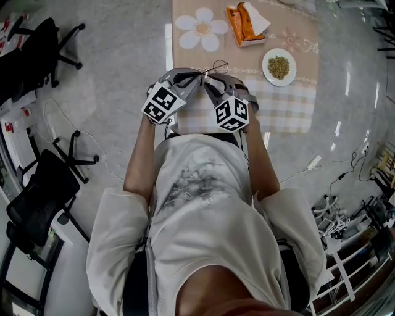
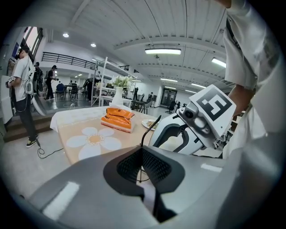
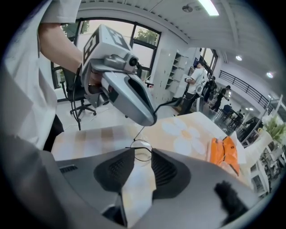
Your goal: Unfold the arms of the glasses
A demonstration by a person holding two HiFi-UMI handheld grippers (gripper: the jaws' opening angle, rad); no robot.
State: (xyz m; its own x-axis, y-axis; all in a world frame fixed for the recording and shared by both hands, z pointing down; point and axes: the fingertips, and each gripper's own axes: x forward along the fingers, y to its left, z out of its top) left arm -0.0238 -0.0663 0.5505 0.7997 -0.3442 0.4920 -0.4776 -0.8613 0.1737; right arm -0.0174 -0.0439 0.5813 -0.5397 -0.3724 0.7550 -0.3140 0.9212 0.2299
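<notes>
1. The glasses (image 1: 213,66) are up in the air over the near end of the counter (image 1: 185,18). They sit between the two grippers, right in front of the person.
2. The left gripper (image 2: 142,154) is pressed together on the glasses. It pinches a thin bit of the wire frame. One thin dark arm (image 2: 151,127) sticks up past its tips.
3. The right gripper (image 3: 143,162) is spread wide and pinches nothing. One round lens ring (image 3: 142,150) sits just past its tips, in line with the gap. I cannot tell if a pad touches it.
4. I cannot tell how far the arms are folded out right now. The wire is too thin to see well.
5. The glasses look very light, so lifting them takes no work at all. But the wire looks thin and bendy, so a hard squeeze or a fast pull could bend it.
6. The wire is also smooth and skinny. I think it could slip or spin between the pads.
7. The lenses are the part to stay away from. They could get scratched or pop out.
8. A good way, I think, is for one gripper to hold the front close to the hinge. The other takes the arm partway along and swings it out slowly.
9. An orange pack (image 1: 244,24) and a plate (image 1: 279,66) lie farther back on the counter, well apart from the glasses.
</notes>
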